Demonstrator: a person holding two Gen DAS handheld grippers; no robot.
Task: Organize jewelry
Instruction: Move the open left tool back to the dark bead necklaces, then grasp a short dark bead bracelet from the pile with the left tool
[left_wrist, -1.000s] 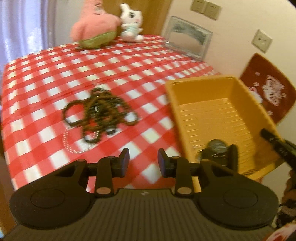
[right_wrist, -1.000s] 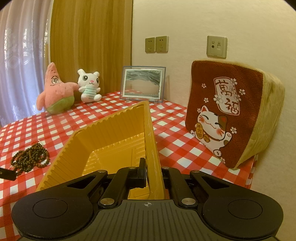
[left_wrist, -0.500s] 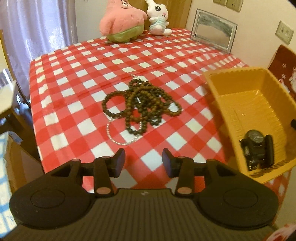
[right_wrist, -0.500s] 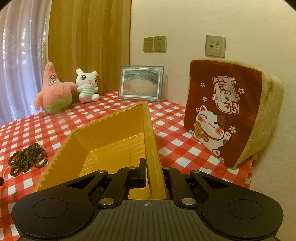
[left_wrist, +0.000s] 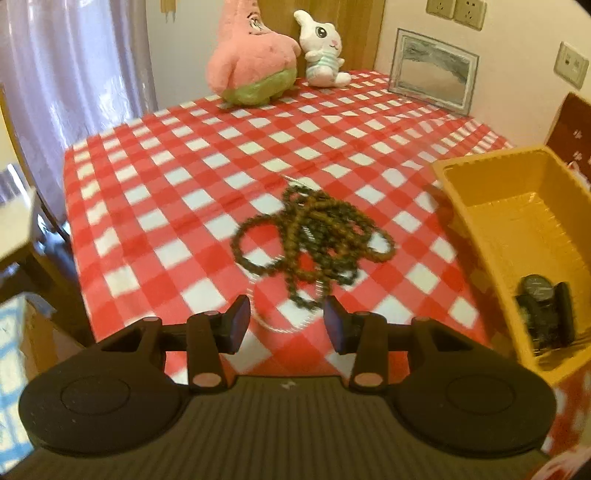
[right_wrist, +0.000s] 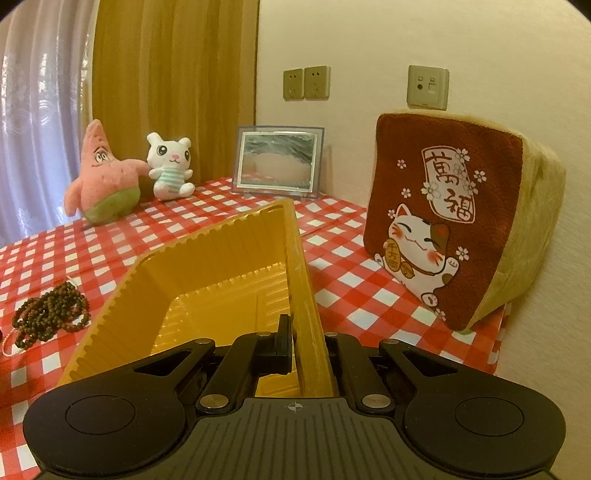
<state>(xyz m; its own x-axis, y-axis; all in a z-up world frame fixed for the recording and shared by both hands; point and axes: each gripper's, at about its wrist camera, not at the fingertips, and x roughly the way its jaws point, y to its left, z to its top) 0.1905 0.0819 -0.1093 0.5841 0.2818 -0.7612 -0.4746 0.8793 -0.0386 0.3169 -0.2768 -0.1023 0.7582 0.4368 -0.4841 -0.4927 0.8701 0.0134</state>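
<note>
A tangle of dark brown bead strands (left_wrist: 314, 240) lies on the red checked tablecloth, with a thin pale bracelet (left_wrist: 280, 325) at its near edge. My left gripper (left_wrist: 288, 325) is open and empty, just short of the beads. A yellow plastic bin (left_wrist: 491, 236) stands to the right with a black watch (left_wrist: 543, 310) inside. My right gripper (right_wrist: 306, 347) is shut on the bin's right wall (right_wrist: 303, 280). The beads also show in the right wrist view (right_wrist: 51, 314).
A pink starfish plush (left_wrist: 251, 62), a white bunny plush (left_wrist: 321, 48) and a framed picture (left_wrist: 432, 70) stand at the table's far edge. A red lucky-cat cushion (right_wrist: 454, 236) leans on the wall right of the bin. The table's edge runs close under my left gripper.
My left gripper has drawn back and to the left, from beside the bin to in front of the beads, and its jaws have opened wider. The right gripper has kept hold of the bin wall.
</note>
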